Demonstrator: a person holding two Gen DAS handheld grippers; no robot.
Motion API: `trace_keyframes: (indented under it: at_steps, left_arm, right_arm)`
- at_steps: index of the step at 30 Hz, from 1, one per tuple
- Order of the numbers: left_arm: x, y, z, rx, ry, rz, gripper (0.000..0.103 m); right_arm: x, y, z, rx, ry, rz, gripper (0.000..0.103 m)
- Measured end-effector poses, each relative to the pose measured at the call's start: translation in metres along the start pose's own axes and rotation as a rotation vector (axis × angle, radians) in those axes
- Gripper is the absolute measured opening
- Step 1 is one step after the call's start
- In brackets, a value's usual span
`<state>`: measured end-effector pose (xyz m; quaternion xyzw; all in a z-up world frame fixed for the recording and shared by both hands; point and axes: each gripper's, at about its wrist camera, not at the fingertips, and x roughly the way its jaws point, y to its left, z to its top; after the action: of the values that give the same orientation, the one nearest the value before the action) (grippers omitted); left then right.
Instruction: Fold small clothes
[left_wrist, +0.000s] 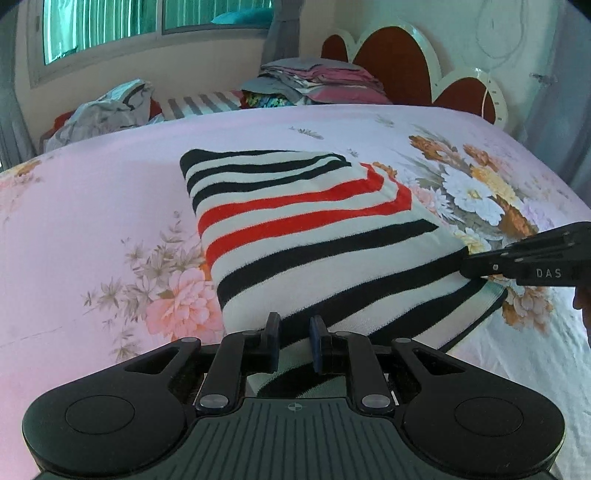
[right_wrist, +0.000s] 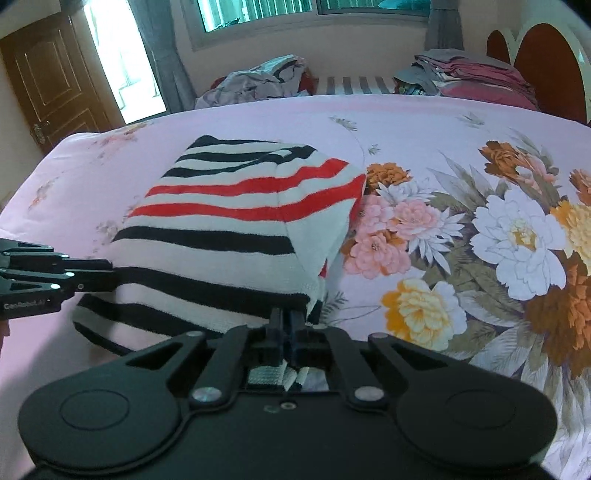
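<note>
On the right hand-held gripper, white lettering "DAS".

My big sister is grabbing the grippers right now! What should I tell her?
Left hand-held gripper: fingers slightly apart, striped garment between them at its near edge.
Right hand-held gripper: shut on the garment's near corner.
The garment lies on the flowered bed sheet, already folded into a compact shape, near hem lifted.
Left to do: probably bring the held edge over to the far side, flatten, then let go.
A stack of folded clothes sits by the headboard.
</note>
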<state>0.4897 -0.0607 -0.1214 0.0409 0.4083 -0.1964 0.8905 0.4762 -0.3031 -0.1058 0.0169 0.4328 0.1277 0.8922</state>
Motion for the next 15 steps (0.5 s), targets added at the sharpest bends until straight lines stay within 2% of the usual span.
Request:
trace_keyframes:
  at_steps: [3, 7, 12, 15]
  left_arm:
    - [-0.008, -0.004, -0.001, 0.013, 0.007, 0.012, 0.017]
    - [-0.018, -0.012, -0.007, 0.028, 0.006, 0.019, 0.017]
    - [-0.024, -0.029, -0.009, 0.007, -0.030, 0.007, 0.017]
    - [-0.013, -0.044, -0.010, -0.011, -0.011, 0.017, 0.017]
  right_arm:
    - [-0.015, 0.008, 0.000, -0.010, -0.026, -0.004, 0.005]
    - [-0.029, 0.022, -0.008, -0.036, -0.047, 0.064, 0.006]
    - [-0.016, 0.049, -0.011, -0.053, -0.042, 0.100, 0.008]
    - [-0.008, 0.060, -0.009, -0.028, -0.054, 0.098, 0.009]
